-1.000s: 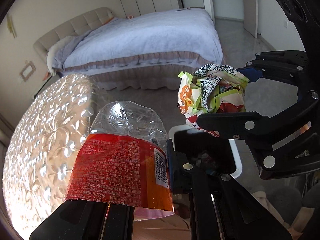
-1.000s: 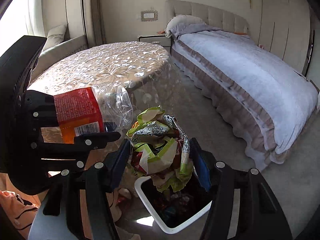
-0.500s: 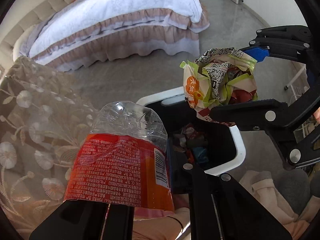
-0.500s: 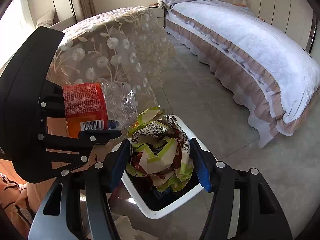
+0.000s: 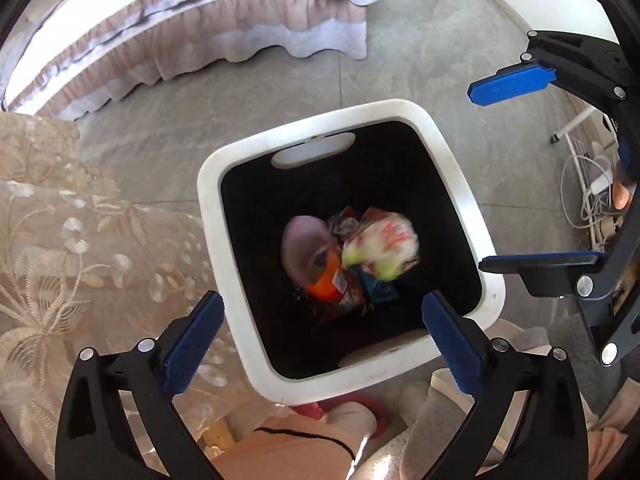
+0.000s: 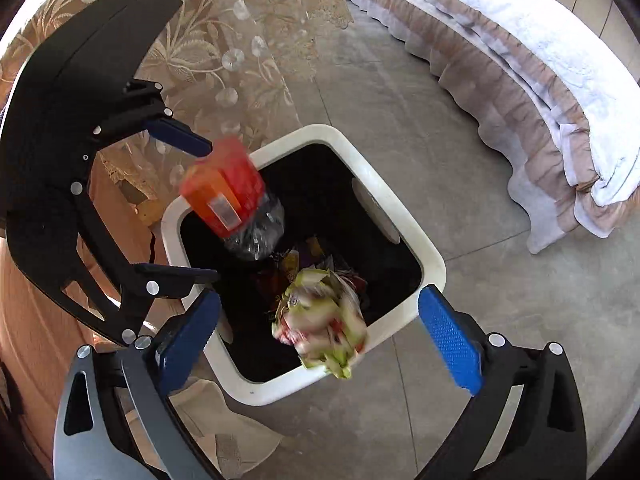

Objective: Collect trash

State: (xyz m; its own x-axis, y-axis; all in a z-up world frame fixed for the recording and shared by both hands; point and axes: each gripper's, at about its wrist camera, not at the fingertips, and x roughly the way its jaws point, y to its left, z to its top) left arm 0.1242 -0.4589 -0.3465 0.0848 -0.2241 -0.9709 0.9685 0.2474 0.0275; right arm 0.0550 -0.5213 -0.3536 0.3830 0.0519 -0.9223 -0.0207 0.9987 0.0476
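Bed [image 6: 540, 52] runs along the far side of the floor, lace-covered worktop [image 5: 60, 240] on the other. White trash bin [image 5: 452, 168] sits on the floor by the worktop's edge. Left tool [image 5: 320, 328] and right tool [image 6: 316, 332] both point down over it; their jaws just sprang wide, nothing gripped. The plastic bottle [image 6: 230, 196] is blurred mid-air at the bin's rim, the crumpled wrapper [image 6: 320, 320] blurred over its opening.

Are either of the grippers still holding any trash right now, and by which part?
Nothing is held. Left gripper and right gripper have just opened; the bottle and crumpled wrapper are dropping into the bin.
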